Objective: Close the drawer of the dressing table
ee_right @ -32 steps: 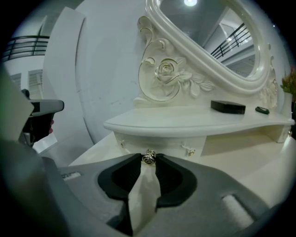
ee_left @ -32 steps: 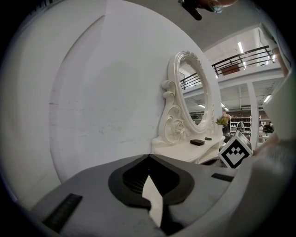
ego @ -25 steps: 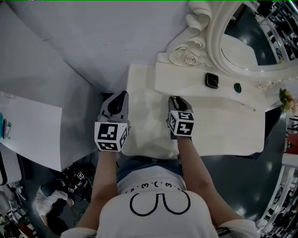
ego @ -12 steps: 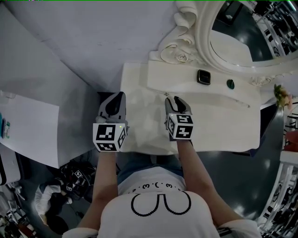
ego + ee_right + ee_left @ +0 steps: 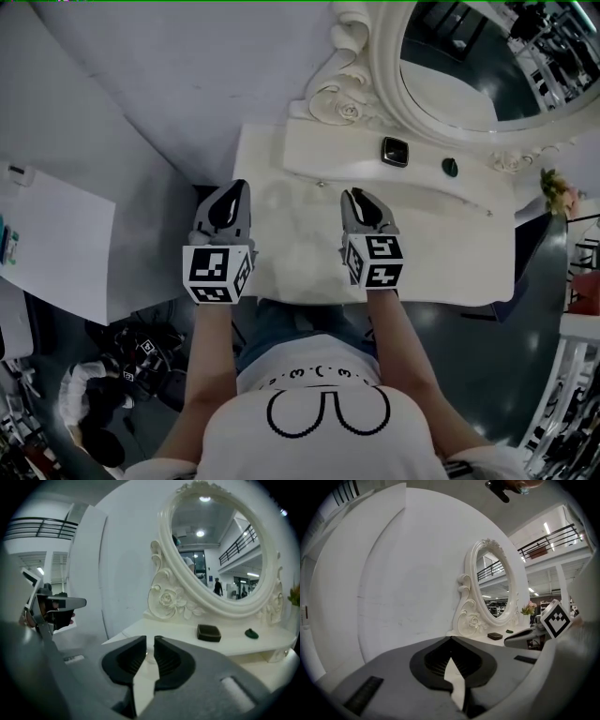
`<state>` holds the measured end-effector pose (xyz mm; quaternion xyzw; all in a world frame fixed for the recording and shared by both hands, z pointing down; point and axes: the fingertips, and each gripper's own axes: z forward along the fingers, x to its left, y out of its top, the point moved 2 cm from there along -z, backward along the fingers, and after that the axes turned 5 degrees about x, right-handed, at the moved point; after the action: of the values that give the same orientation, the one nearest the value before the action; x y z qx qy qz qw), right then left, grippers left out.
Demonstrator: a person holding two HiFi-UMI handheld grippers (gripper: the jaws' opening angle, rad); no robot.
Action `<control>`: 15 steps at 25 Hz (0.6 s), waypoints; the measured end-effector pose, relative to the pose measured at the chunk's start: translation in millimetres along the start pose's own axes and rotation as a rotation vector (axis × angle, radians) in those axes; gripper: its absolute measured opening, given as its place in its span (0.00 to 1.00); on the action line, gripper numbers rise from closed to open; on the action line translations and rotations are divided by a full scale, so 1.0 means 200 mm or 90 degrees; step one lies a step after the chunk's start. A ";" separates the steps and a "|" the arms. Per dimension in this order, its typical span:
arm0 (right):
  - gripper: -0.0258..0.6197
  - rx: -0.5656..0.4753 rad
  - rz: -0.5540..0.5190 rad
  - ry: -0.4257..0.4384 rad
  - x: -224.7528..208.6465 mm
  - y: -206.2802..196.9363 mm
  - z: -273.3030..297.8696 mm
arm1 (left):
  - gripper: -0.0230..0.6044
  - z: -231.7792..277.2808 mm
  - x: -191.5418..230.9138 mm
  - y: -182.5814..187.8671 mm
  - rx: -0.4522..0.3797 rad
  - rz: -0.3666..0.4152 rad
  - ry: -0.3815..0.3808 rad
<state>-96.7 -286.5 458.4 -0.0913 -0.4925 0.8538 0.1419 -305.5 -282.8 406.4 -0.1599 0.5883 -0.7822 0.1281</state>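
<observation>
A small black box (image 5: 395, 150), closed so its contents are unseen, and a dark green piece (image 5: 450, 168) sit on the raised far tier (image 5: 422, 178) of the dressing table (image 5: 450, 258), below the mirror (image 5: 469, 66); the drawer (image 5: 328, 183) in that tier's front, marked by a small knob, looks flush and shut; the left gripper (image 5: 236, 192) hangs just off the table's left edge, jaws clenched together on nothing; the right gripper (image 5: 353, 195) is over the bare tabletop near the tier, jaws closing with a thin gap and nothing between them; free tabletop lies to its right; against a second ago, the right gripper has lifted toward the camera
</observation>
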 end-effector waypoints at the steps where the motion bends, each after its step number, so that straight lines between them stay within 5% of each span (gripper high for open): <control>1: 0.09 -0.022 -0.009 0.000 -0.01 0.05 -0.04 | 0.03 -0.01 -0.01 0.03 -0.008 0.003 0.002; 15: 0.04 -0.288 -0.113 -0.015 -0.15 0.77 -0.62 | 0.03 -0.12 -0.19 0.57 -0.163 0.087 0.019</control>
<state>-55.8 -268.2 264.4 -0.0673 -0.6789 0.7069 0.1864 -277.8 -278.3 286.6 -0.1232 0.6946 -0.6926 0.1508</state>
